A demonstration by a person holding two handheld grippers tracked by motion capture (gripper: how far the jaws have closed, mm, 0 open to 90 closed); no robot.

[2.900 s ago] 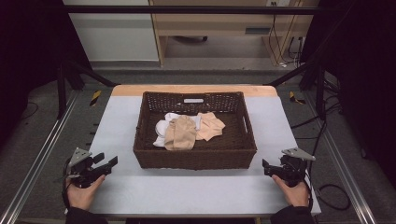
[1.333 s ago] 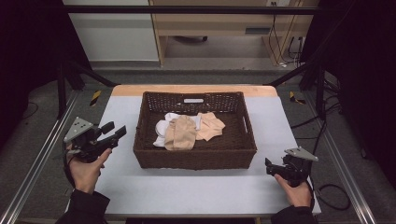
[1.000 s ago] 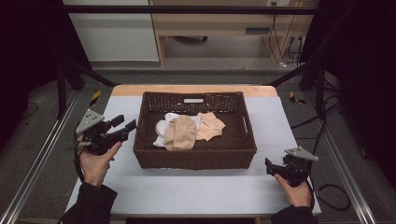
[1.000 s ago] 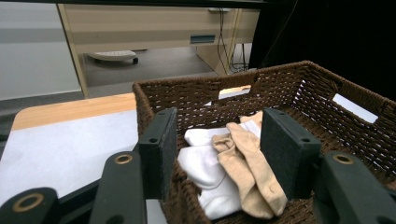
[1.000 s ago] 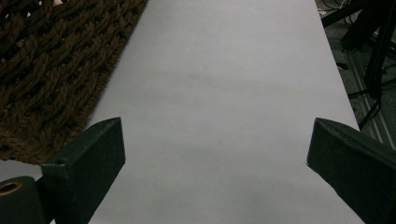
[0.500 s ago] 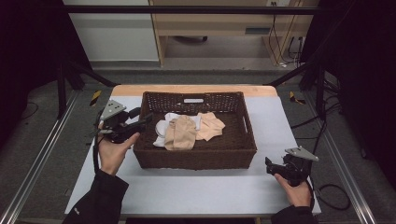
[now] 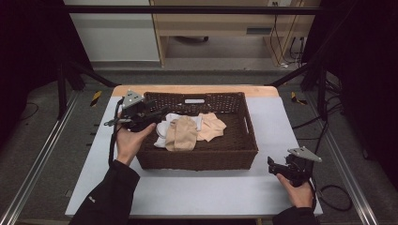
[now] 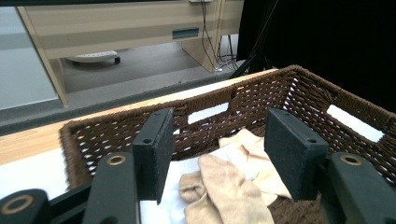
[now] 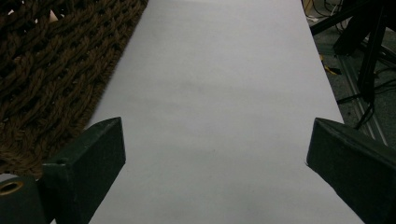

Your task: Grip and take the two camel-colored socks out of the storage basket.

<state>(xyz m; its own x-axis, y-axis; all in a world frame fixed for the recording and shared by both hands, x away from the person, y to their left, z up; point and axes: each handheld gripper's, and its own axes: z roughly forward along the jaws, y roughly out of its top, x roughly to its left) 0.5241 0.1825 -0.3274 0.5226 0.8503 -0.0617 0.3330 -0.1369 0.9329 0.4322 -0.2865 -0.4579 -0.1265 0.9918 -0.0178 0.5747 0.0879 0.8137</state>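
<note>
Your left gripper (image 7: 157,114) hangs over the brown basket's (image 7: 202,158) left rim, jaws just opening, nothing between them; the tan sock (image 7: 182,134) lies just ahead inside on the white cloth (image 7: 164,127). Your right gripper (image 7: 274,167) rests with jaws spread, empty, on the table (image 7: 197,190).

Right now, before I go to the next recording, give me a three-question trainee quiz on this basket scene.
1. True or false: the left hand-held gripper has a sock clamped between its jaws.
2. Which lies nearest the left hand-held gripper in the wicker basket? A the white sock; B the tan sock; C the peach sock.
3. What lies under the right hand-held gripper?

Key
1. False: the jaws stand apart over the basket's left rim, with nothing between them.
2. A.
3. The white table cover, just beside the basket's right wall; its jaws are open too.
</note>
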